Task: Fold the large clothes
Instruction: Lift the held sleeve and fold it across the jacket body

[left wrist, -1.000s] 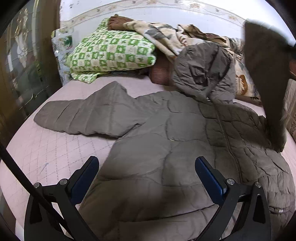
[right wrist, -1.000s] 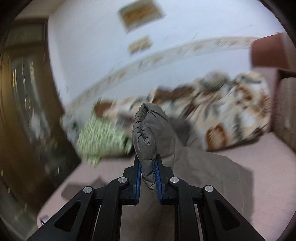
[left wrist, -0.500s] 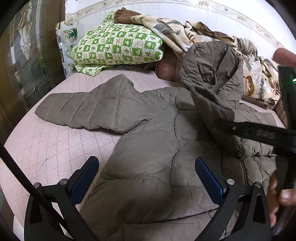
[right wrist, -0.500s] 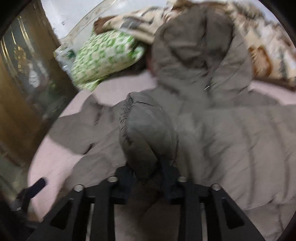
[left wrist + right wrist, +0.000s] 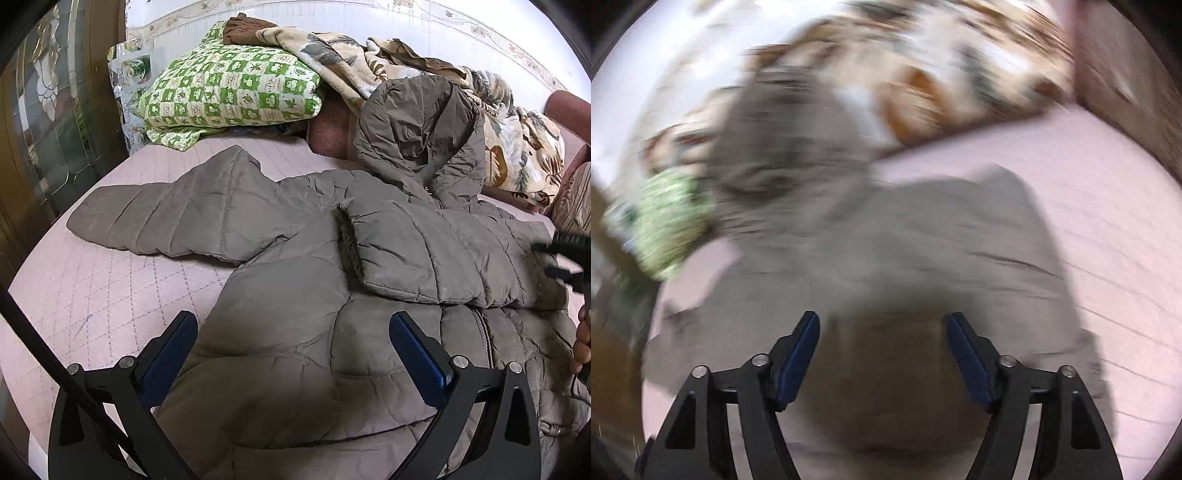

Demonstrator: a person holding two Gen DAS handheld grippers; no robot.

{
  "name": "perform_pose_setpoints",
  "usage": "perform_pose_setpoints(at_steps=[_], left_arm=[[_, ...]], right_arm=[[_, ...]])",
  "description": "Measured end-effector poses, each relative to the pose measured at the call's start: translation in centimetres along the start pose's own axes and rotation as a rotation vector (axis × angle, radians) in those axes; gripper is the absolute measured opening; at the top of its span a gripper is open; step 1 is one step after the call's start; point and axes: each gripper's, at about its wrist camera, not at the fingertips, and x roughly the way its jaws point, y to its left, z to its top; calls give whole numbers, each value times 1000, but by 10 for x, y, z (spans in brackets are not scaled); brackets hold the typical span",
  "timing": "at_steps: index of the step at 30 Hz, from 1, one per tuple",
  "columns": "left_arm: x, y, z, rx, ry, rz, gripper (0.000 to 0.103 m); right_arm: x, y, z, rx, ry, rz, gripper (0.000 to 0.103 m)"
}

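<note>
A large grey-brown quilted jacket (image 5: 295, 295) lies spread on the pink bed, and it is blurred in the right wrist view (image 5: 886, 258). Its left sleeve (image 5: 177, 214) stretches out to the left. The other sleeve (image 5: 424, 251) lies folded across the chest. The hood (image 5: 421, 122) leans on the bedding at the back. My left gripper (image 5: 293, 339) hovers open over the jacket's lower front, holding nothing. My right gripper (image 5: 882, 347) is over the jacket; its jaws are opening and the pads touch no cloth. It also shows as a black blur, the right gripper (image 5: 569, 254), at the far right edge.
A green checked pillow (image 5: 229, 92) and a floral blanket (image 5: 509, 147) are piled at the head of the bed. A dark wooden glass-fronted cabinet (image 5: 55, 110) stands at the left. Pink quilted mattress (image 5: 110, 302) shows at the left. A hand (image 5: 581, 343) shows at the right edge.
The right gripper carried the sleeve down across the jacket's chest, let it go and opened. The sleeve now lies folded on the jacket. The left gripper stayed in place, open.
</note>
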Motion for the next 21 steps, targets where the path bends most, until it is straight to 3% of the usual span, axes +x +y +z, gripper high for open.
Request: perform_pose_setpoints(at_steps=[2, 4, 8, 11, 15, 18, 19, 21], left_arm=[[1, -3, 0, 13, 0, -1, 103], [2, -6, -1, 27, 2, 3, 103], [4, -5, 0, 23, 10, 3, 103], [5, -3, 1, 17, 9, 2, 103], [11, -4, 7, 17, 12, 12, 103], [18, -3, 14, -3, 30, -1, 103], [21, -4, 17, -5, 33, -2, 103], [26, -7, 22, -2, 38, 2, 103]], right_arm=[[9, -26, 5, 39, 35, -88, 53], [17, -40, 8, 35, 42, -188, 52], [6, -15, 13, -10, 31, -230, 54], [-16, 33, 7, -133, -38, -124, 55], [-16, 100, -17, -328, -13, -11, 55], [6, 134, -44, -464, 49, -9, 56], [19, 144, -55, -513, 93, -24, 63], [35, 153, -77, -597, 130, -80, 63]])
